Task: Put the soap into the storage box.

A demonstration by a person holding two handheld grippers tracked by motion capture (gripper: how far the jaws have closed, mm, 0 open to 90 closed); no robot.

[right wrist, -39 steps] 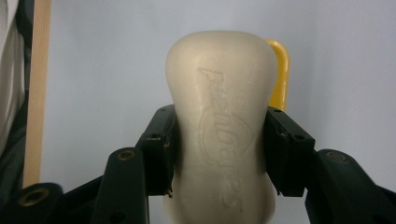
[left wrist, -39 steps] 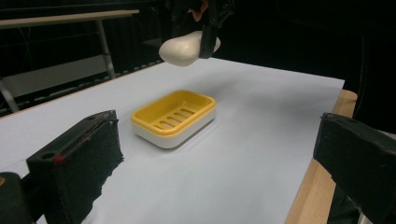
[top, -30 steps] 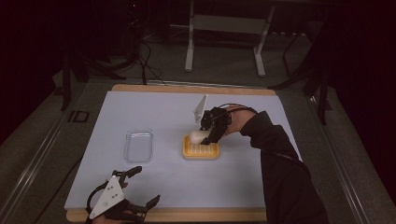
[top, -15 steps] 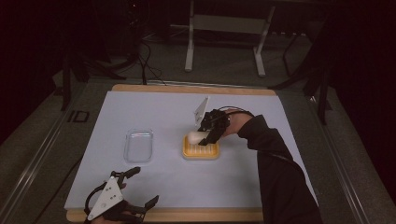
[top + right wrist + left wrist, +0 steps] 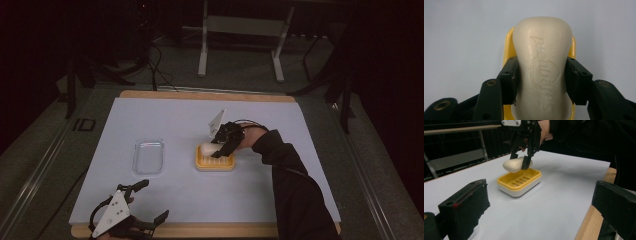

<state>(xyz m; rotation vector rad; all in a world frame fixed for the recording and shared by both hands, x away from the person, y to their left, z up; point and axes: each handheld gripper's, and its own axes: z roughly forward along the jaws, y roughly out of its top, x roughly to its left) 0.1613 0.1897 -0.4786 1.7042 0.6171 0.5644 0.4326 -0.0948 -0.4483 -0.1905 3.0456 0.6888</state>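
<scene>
Before you: a clear lid (image 5: pixel 149 156) lying flat on the pale mat (image 5: pixel 165 120); the wooden table (image 5: pixel 200 95) edging it; a metal stand (image 5: pixel 241 30) on the floor beyond.

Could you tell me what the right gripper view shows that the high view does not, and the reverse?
Right gripper view alone: raised lettering on the soap bar, and the right gripper with both pads pressed against the bar's sides. High view alone: the clear plastic lid lying left of the dish, and the left gripper with jaws apart at the table's near edge. Both share: the soap held over the yellow soap dish on the pale table.
</scene>
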